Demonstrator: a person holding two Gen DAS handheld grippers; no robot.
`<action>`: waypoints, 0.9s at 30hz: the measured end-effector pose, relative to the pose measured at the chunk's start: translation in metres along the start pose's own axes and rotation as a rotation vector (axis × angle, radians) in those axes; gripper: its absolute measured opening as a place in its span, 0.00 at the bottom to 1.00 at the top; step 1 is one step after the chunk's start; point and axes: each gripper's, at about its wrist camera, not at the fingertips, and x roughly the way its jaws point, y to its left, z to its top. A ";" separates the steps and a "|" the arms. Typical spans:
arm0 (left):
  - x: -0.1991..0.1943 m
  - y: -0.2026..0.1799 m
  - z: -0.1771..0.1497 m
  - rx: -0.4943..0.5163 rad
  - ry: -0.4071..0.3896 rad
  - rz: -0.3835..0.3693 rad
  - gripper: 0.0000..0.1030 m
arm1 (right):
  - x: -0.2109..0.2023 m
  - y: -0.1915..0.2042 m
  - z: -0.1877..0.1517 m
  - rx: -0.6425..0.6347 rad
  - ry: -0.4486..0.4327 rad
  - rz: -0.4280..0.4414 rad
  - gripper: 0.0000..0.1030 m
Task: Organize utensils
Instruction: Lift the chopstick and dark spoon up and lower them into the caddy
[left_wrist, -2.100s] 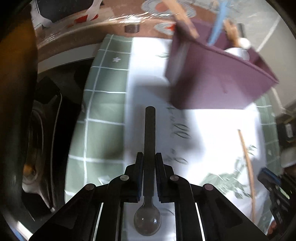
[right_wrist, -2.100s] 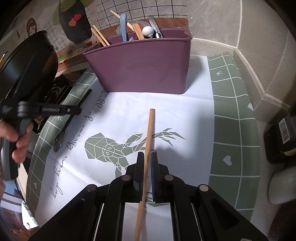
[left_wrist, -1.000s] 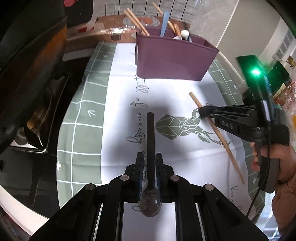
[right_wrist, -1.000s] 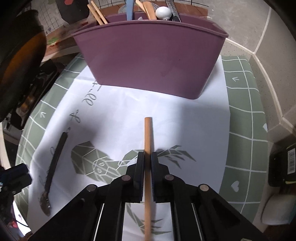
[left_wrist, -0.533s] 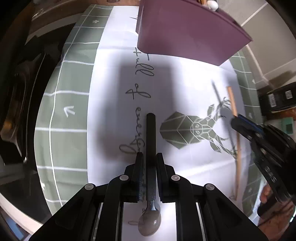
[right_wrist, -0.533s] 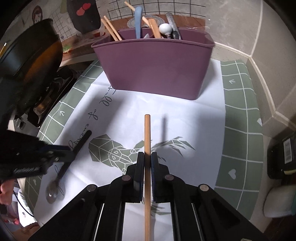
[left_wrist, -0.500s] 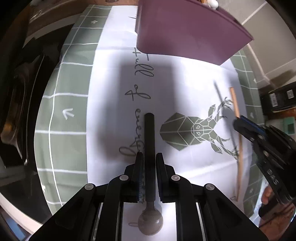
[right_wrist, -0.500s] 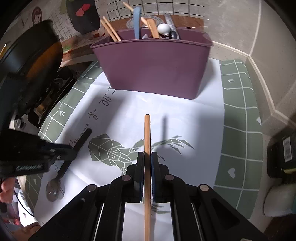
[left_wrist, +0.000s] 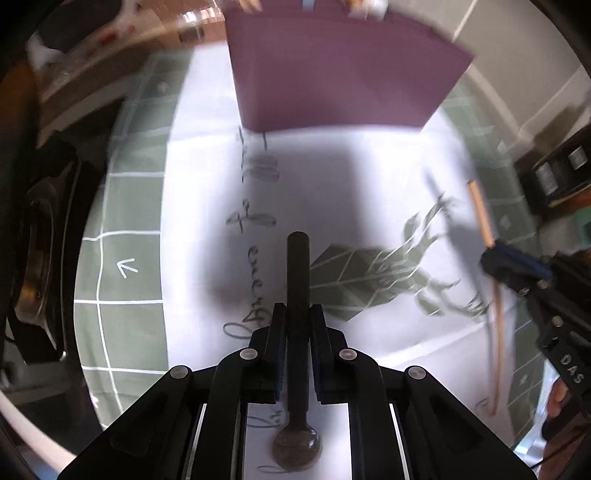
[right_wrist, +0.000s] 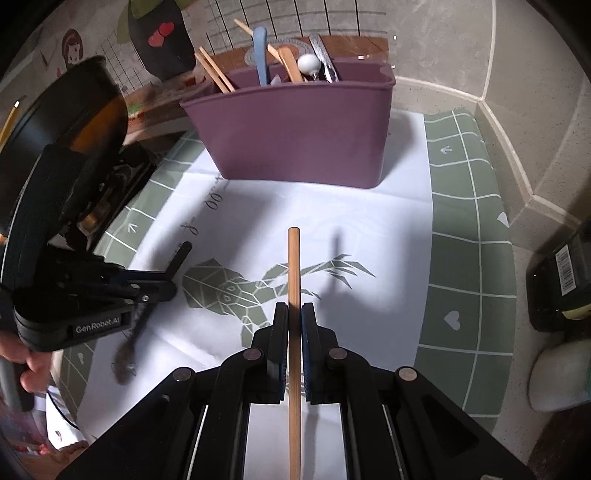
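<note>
A speckled grey stone surface (right_wrist: 524, 110) carries a green mat (right_wrist: 469, 295) with a white grid, small hearts and arrows, and a white middle panel printed with a geometric deer and cursive writing. A purple utensil caddy (right_wrist: 295, 136) stands on the mat's white panel toward the far edge. At the right edge, off the mat, a dark box with a barcode label (right_wrist: 561, 273) and a pale rounded object (right_wrist: 557, 376) rest on the surface.

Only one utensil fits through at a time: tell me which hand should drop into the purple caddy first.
Right, probably. The right gripper holds the wooden chopstick aimed at the purple caddy, whose open top shows. The left gripper holds the dark spoon facing the caddy's wall.
</note>
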 end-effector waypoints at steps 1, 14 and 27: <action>-0.008 -0.001 -0.004 -0.003 -0.042 -0.014 0.12 | -0.005 0.001 0.000 0.000 -0.021 -0.002 0.06; -0.190 -0.007 0.041 0.022 -0.613 -0.144 0.12 | -0.153 0.042 0.075 -0.118 -0.469 -0.053 0.06; -0.285 -0.018 0.128 -0.008 -1.085 -0.085 0.12 | -0.246 0.055 0.191 -0.201 -0.763 -0.189 0.06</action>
